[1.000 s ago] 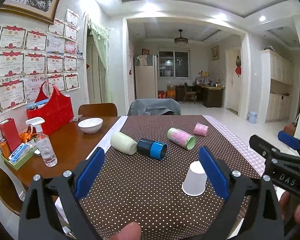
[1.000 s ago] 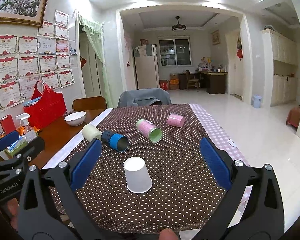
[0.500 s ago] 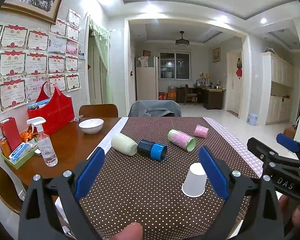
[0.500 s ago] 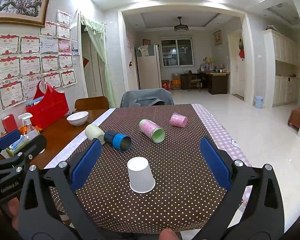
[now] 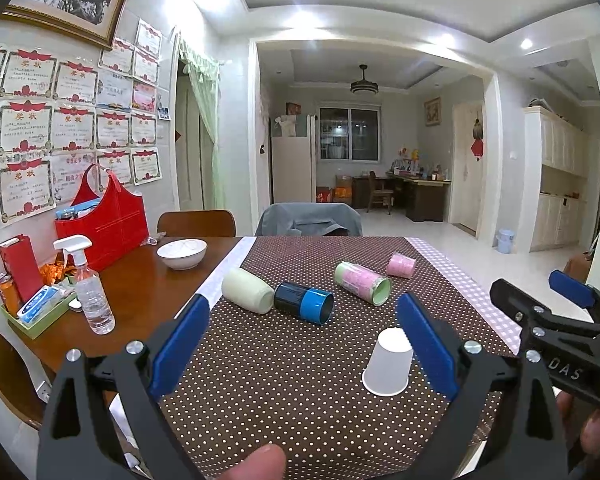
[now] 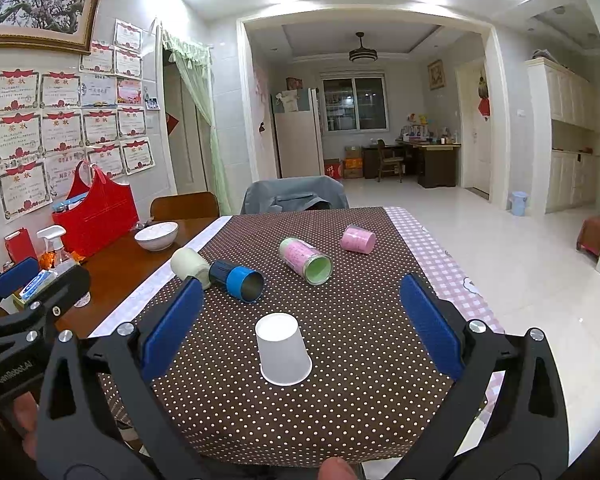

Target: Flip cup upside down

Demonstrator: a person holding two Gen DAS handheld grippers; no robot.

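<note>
Both grippers were held low over the near edge of the table, w/ nothing between their blue pads. The left gripper (image 5: 304, 334) was spread wide, holding nothing and touching nothing; its right pad (image 5: 426, 344) sat just beside the white paper cup (image 5: 389, 362) in that view, but whether there was contact can't be told, prob. apart. The right gripper (image 6: 302, 322) was also spread wide and empty, pads well clear on either side of the white paper cup (image 6: 284, 354).

The cup stood upside down, rim flat on the brown dotted tablecloth (image 6: 360, 400), base up, near the front of the table and closer to the right gripper's centre line than the left's.

Farther back on the cloth lay four other cups on their sides: a cream cup (image 5: 247, 290) touching a dark blue cup (image 5: 303, 302) w/ a lighter blue band, then a green-and-pink cup (image 5: 362, 282), then a small pink cup (image 5: 401, 265) well apart toward the far right.

On the bare wood at the left: a white bowl (image 5: 182, 254), spray bottle (image 5: 90, 286), red bag (image 5: 102, 218).
</note>
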